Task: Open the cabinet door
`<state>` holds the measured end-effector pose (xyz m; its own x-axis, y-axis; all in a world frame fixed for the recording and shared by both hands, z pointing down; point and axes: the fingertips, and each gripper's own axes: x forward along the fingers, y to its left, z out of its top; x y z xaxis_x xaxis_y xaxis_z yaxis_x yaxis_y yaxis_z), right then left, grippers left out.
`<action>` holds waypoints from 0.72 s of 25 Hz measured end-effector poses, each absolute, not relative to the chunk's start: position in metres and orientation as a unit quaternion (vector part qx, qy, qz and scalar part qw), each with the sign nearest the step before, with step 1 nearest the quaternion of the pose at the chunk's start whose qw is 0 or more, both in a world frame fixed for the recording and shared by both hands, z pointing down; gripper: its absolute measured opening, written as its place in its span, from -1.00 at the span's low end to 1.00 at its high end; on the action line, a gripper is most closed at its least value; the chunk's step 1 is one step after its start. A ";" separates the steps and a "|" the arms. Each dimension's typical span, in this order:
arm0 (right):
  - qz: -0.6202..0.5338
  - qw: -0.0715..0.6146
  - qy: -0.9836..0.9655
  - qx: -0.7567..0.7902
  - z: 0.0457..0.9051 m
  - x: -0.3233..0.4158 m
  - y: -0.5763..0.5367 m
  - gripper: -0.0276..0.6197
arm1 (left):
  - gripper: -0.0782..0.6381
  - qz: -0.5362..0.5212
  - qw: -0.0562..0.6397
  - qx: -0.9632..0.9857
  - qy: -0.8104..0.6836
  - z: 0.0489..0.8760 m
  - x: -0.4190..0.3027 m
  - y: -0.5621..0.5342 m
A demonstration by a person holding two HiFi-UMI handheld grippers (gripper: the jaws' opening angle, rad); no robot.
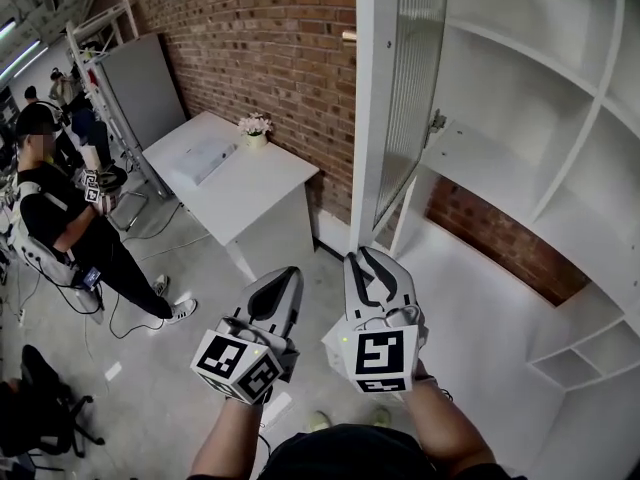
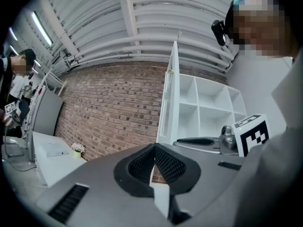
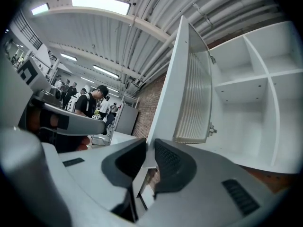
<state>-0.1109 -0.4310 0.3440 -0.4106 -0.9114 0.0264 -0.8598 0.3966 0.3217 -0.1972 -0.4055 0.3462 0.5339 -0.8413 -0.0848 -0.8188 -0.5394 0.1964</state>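
The white cabinet stands at the right with bare shelves. Its door, a white frame around ribbed glass, is swung out and stands edge-on toward me. The same door shows in the left gripper view, and the door rises just beyond the jaws in the right gripper view. Both grippers are held low in front of me, short of the door and touching nothing. My left gripper has its tips together. My right gripper shows a narrow gap with nothing in it.
A white desk with a small flower pot stands against the brick wall left of the door. A person stands at the far left, with a dark chair near the bottom left corner.
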 end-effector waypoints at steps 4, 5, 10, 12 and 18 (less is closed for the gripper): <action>-0.134 0.106 -0.838 0.519 0.346 -0.141 -0.453 -0.81 | -0.76 -0.085 0.064 0.865 -0.490 0.347 -0.222 -0.405; -0.134 0.106 -0.839 0.517 0.346 -0.147 -0.458 -0.82 | -0.76 -0.085 0.063 0.864 -0.493 0.347 -0.228 -0.405; -0.130 0.093 -0.842 0.516 0.345 -0.154 -0.460 -0.81 | -0.76 -0.086 0.054 0.859 -0.501 0.348 -0.253 -0.404; -0.130 0.090 -0.842 0.515 0.345 -0.155 -0.456 -0.81 | -0.76 -0.088 0.056 0.859 -0.502 0.349 -0.257 -0.405; -0.128 0.088 -0.851 0.502 0.345 -0.154 -0.451 -0.81 | -0.76 -0.090 0.057 0.867 -0.487 0.347 -0.243 -0.409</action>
